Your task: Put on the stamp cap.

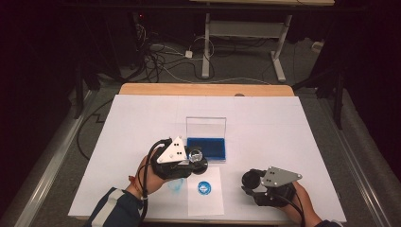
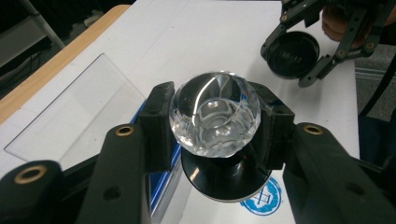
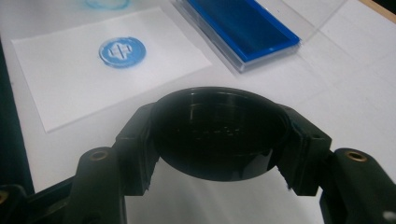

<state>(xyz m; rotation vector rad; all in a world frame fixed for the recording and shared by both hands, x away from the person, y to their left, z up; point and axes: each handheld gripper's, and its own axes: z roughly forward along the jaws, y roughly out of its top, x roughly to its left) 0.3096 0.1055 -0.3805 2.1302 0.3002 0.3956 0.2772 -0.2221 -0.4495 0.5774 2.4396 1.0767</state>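
- Right, left gripper (image 2: 215, 121) is clamped on the stamp (image 2: 215, 116): jaws pinch the clear faceted knob from both sides, black round base hangs below it.
- In the high view the stamp (image 1: 196, 156) sits centre frame, at the lower left corner of the ink pad (image 1: 206, 147). Looks lifted off the surfaces, but I can't tell the gap for sure.
- Holding by the knob keeps the print face down and free; my read is it's travelling between pad and paper.
- Right gripper (image 3: 219, 140) is closed around the cap (image 3: 219, 133), a black round lid gripped at its rim, hollow side toward the camera. High view has it lower right (image 1: 250, 180), well apart from the stamp.
- Probably parked there so the cap stays out of the way and ready to go back on.
- Pad's clear lid (image 1: 206, 126) stands open at the far side, blue ink bed exposed toward the person. That gives straight access from the near edge.
- Paper (image 1: 205, 189) lies just below the pad, lower centre, so pad-to-paper is a short hop.
- One round blue print (image 1: 204, 187) already on the paper; a fainter blue smudge (image 1: 176, 184) lies left of the paper on the table sheet (image 1: 283, 142).
- Writing: the print (image 3: 122, 52) shows a white blocky mark inside a ring, not readable. Moulded text inside the cap too dark to read. No brand visible.
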